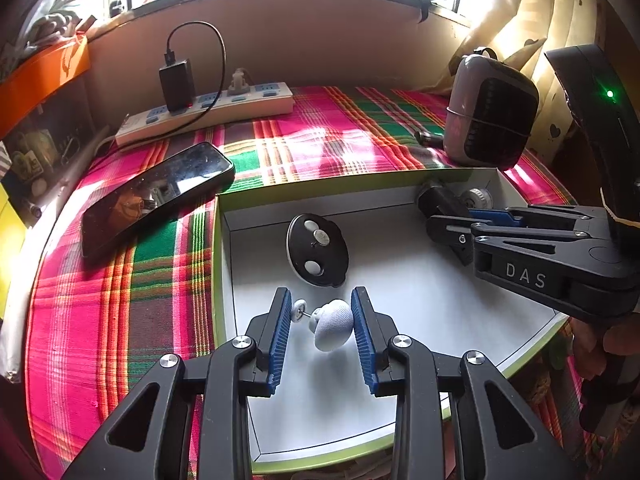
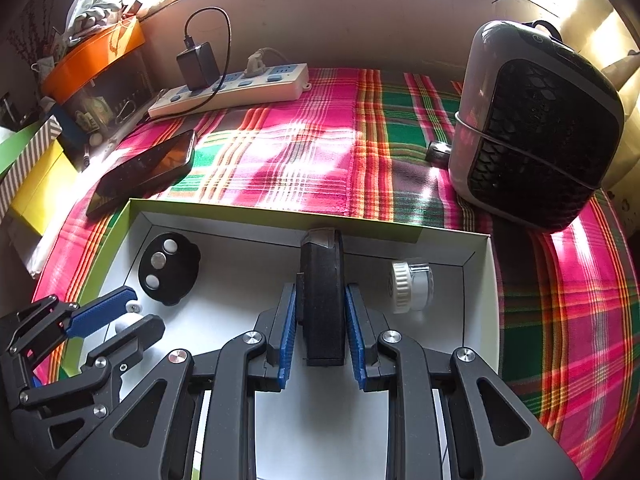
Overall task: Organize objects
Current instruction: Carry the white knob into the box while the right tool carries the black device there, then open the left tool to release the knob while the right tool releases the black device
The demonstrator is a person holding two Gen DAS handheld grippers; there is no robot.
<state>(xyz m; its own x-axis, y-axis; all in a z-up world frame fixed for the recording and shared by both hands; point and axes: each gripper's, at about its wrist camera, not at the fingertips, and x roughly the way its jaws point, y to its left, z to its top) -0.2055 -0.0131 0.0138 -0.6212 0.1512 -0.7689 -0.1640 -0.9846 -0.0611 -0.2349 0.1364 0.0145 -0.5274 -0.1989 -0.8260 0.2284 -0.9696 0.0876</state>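
Note:
My left gripper (image 1: 320,294) is shut on a small white dome-shaped piece (image 1: 334,324) with a pin and a little disc, and holds it just above the floor of a shallow white box with a green rim (image 1: 218,260). In the right wrist view that gripper (image 2: 140,310) sits at the lower left over the box (image 2: 104,264). My right gripper (image 2: 320,286) is shut on an upright black block (image 2: 322,300) near the box's far wall. The left wrist view shows this gripper (image 1: 450,216) and block (image 1: 438,198) at the right. A black round disc (image 1: 318,250) with three pale buttons lies inside the box.
A small jar with a white lid (image 2: 410,286) lies in the box's far right corner. On the plaid cloth (image 2: 280,160) behind the box lie a phone (image 1: 156,196), a power strip (image 1: 208,114) with a black charger, and a grey fan (image 2: 536,128). Boxes crowd the left edge.

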